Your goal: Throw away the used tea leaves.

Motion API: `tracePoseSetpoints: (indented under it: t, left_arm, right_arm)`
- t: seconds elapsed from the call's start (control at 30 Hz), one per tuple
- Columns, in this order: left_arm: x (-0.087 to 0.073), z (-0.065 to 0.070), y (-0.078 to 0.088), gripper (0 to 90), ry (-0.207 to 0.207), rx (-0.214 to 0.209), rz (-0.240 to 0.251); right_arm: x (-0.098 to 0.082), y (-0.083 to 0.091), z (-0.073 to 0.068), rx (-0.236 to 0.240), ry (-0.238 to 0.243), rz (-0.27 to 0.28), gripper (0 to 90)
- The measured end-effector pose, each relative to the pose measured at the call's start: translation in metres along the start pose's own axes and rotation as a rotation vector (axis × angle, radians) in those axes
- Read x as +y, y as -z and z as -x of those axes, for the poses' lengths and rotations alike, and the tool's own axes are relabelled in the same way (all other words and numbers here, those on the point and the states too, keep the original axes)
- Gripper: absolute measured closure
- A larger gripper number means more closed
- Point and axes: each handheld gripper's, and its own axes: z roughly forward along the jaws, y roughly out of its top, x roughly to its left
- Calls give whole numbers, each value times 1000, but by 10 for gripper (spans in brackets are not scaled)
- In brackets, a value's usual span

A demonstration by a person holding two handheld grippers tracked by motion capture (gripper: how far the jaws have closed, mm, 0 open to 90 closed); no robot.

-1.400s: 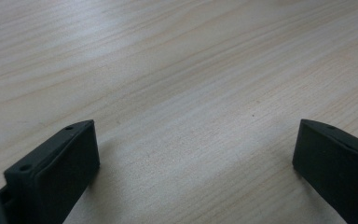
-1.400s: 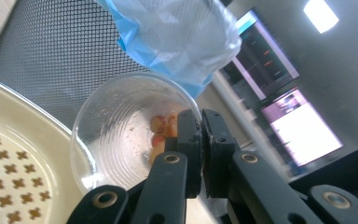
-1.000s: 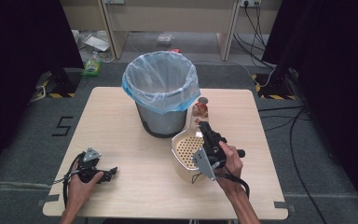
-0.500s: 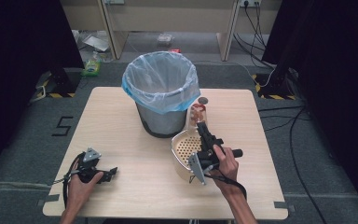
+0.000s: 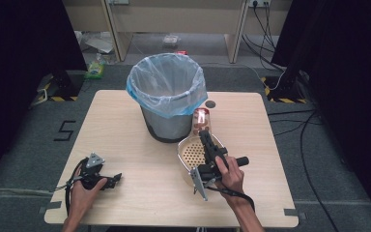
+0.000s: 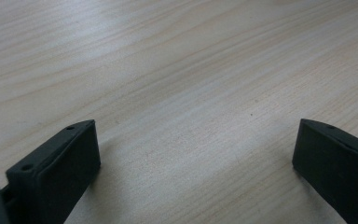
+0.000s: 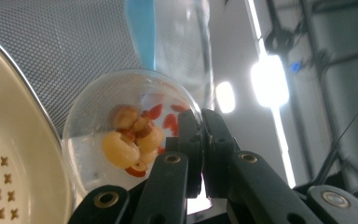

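My right gripper [image 5: 206,139] is shut on the rim of a clear glass [image 5: 202,121], which is tipped on its side above the far edge of a cream perforated strainer bowl [image 5: 192,153]. In the right gripper view its jaws [image 7: 200,127] pinch the wall of the glass [image 7: 130,135], with pale and red fruit pieces inside and the strainer [image 7: 18,163] at the left. My left gripper [image 5: 112,180] rests on the table near the front left. In the left gripper view it stands open [image 6: 196,140] with only bare wood between the jaws.
A grey mesh bin [image 5: 166,99] with a blue plastic liner stands at the table's [image 5: 125,125] middle back, just left of the glass. A small dark round disc [image 5: 210,104] lies on the table behind the glass. Cables and furniture legs are on the floor beyond.
My right gripper has sunk a little and drawn nearer with the glass, bringing it lower over the strainer; the dark disc behind it has come into sight. The left gripper has stayed put.
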Motion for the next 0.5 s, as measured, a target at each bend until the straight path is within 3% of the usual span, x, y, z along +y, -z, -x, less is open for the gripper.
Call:
tracePoseSetpoints:
  t: [0.2,0.33,0.4,0.43,0.5]
  left_arm:
    - [0,0,0,0,2,-2,-1]
    - [0,0,0,0,0,0,0]
    - [0,0,0,0,0,0,0]
    - [0,0,0,0,0,0,0]
    - [0,0,0,0,0,0,0]
  right_arm:
    - [0,2,2,-2,7,-7,881]
    - [5,2,-3,-9,61,21,881]
    - [6,2,-2,-14,65,28,881]
    - [6,0,-3,-9,44,5,880]
    - [7,0,-2,-18,57,18,881]
